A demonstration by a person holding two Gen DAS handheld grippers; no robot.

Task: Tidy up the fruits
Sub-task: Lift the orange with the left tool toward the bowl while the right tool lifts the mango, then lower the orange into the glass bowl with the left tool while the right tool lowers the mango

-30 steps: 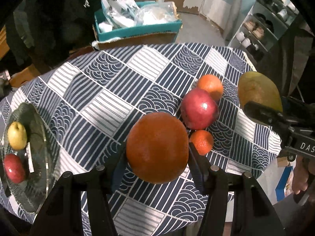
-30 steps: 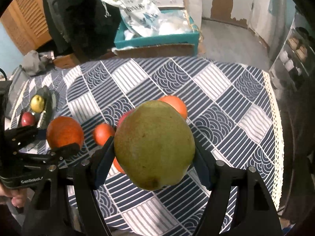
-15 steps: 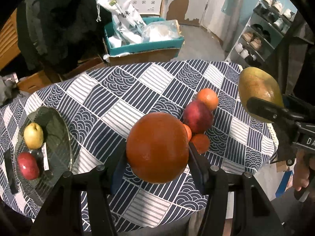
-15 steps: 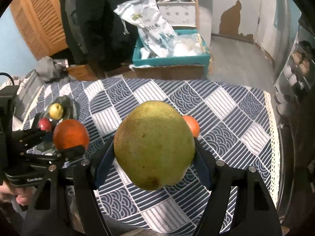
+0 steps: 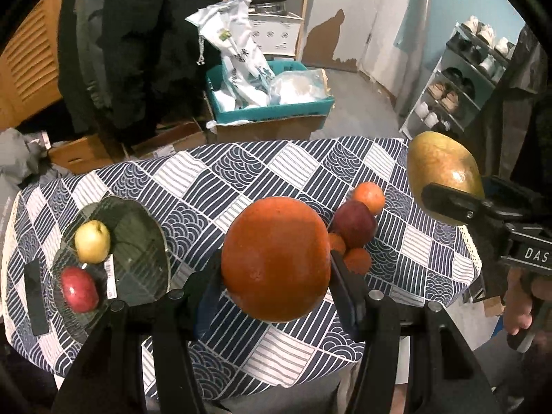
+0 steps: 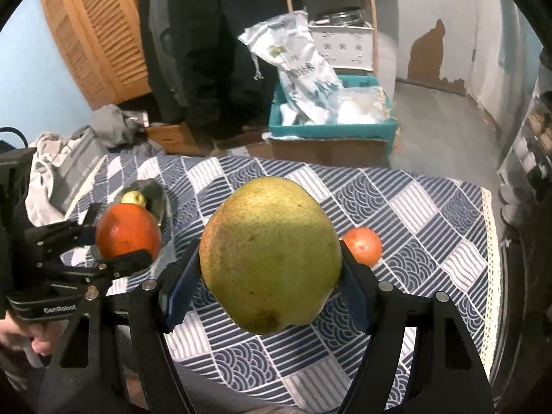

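left gripper [image 5: 276, 269] clamped on orange [image 5: 275, 258], right gripper [image 6: 270, 276] clamped on mango [image 6: 270, 253], both held above table [image 5: 214, 186]; plate [image 5: 138, 241] at left holds two apples

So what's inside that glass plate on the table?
The glass plate holds a yellow apple and a red apple, plus a white label. In the right wrist view, the held orange covers most of it.

Black grippers [image 5: 276, 296] – blue pads [image 6: 177, 293], silver screws
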